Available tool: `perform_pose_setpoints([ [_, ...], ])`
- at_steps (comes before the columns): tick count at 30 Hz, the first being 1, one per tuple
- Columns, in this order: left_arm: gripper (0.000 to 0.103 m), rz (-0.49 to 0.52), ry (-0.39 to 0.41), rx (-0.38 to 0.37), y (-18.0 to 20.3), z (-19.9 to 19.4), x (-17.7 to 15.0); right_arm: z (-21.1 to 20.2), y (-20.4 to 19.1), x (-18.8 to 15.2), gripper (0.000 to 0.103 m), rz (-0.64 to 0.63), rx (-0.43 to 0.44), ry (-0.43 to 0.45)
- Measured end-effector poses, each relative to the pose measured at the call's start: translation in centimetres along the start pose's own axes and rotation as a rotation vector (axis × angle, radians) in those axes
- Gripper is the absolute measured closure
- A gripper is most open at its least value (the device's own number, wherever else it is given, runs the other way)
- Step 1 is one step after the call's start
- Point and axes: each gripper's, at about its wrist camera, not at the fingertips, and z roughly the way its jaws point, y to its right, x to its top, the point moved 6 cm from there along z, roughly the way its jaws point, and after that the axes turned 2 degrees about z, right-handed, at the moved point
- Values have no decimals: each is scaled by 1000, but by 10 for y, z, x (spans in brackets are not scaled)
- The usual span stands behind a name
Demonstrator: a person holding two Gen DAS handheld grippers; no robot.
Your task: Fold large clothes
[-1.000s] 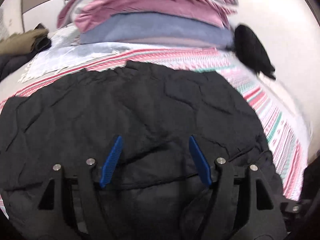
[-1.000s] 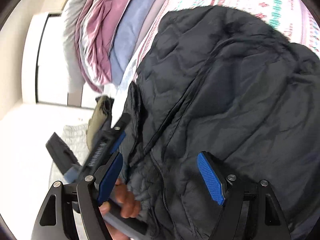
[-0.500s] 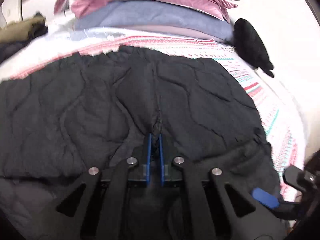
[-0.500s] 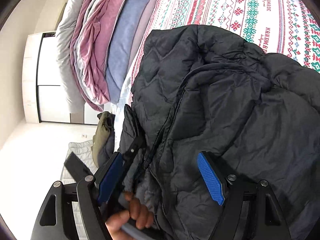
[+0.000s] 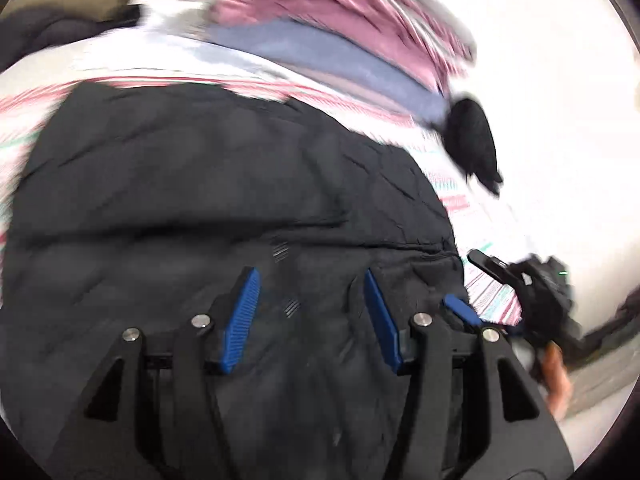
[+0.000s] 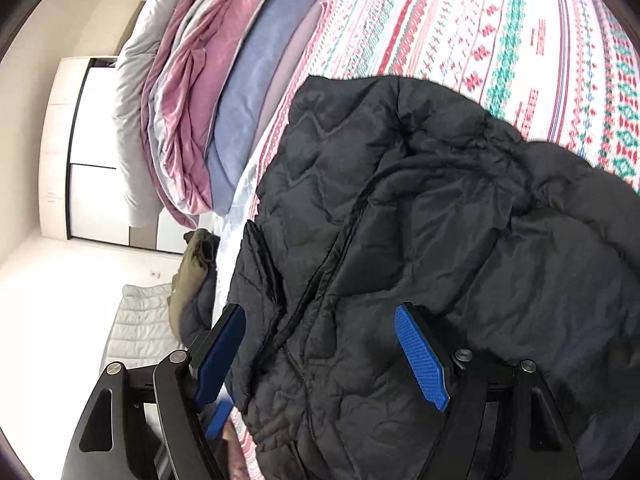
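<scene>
Left wrist view: the left hand-held gripper (image 5: 310, 316) hangs over the near part of a black quilted jacket (image 5: 208, 184), its blue pads apart and nothing between them, so it is released. The jacket spreads away from the pads toward the far side of the bed (image 5: 472, 204), which wears a striped, patterned cover, and a fold line crosses the jacket from left to right just beyond the fingertips. At the right edge the right hand-held gripper (image 5: 516, 280) shows, blurred, beside the jacket's right border. A stack of pink and blue bedding (image 5: 320, 40) lies at the far end, with a small dark item (image 5: 472, 140) to its right; the picture is too smeared to say what it is. Right wrist view: the right hand-held gripper (image 6: 320, 354) is likewise released, jaws wide, with the jacket (image 6: 460, 240) directly under and ahead of it. The zip (image 6: 316, 280) runs from near the pads away toward the far right, which I take to be the jacket's long axis. The jacket's left edge, with its collar-like flap (image 6: 260, 264), sits just beside the left pad. An olive garment (image 6: 192, 272) lies further left, near the bed's edge. In my judgement the coming move turns on that near edge: both tools are over it, the right one closer to the zip side, so a grasp there and a lift away along the zip would carry the next fold.
</scene>
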Motion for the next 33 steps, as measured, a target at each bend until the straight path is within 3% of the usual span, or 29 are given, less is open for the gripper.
perform_pose_setpoints([
  [2, 45, -134, 45, 47, -44, -56, -26, -3, -5, 0, 25, -27, -2, 17],
  [4, 46, -238, 33, 113, -83, -95, -56, -3, -13, -2, 25, -63, -8, 26],
  [6, 52, -262, 8, 163, -106, -124, -84, -5, -25, -7, 25, -114, 1, 29],
  [11, 53, -337, 26, 260, -146, -196, -154, -27, -68, -31, 25, -299, 34, 25],
  [16, 53, -366, 51, 269, -162, -219, -188, -81, -76, -44, 21, -477, -86, 176],
  [19, 51, -347, 23, 278, -166, -210, -203, -115, -54, -58, 21, -617, -232, 235],
  [21, 51, -324, -16, 301, -169, -197, -215, -135, -28, -72, 21, -648, -278, 233],
  [24, 51, -345, -67, 284, -176, -181, -233, -161, 30, -88, 20, -531, -178, 110],
  [26, 51, -396, -74, 217, -178, -170, -241, -182, 71, -93, 20, -424, -153, 66],
  [30, 51, -397, -61, 155, -168, -156, -245, -229, 136, -92, 20, -302, -204, 134],
  [33, 51, -417, -48, 129, -163, -149, -245, -241, 161, -88, 20, -218, -149, 125],
])
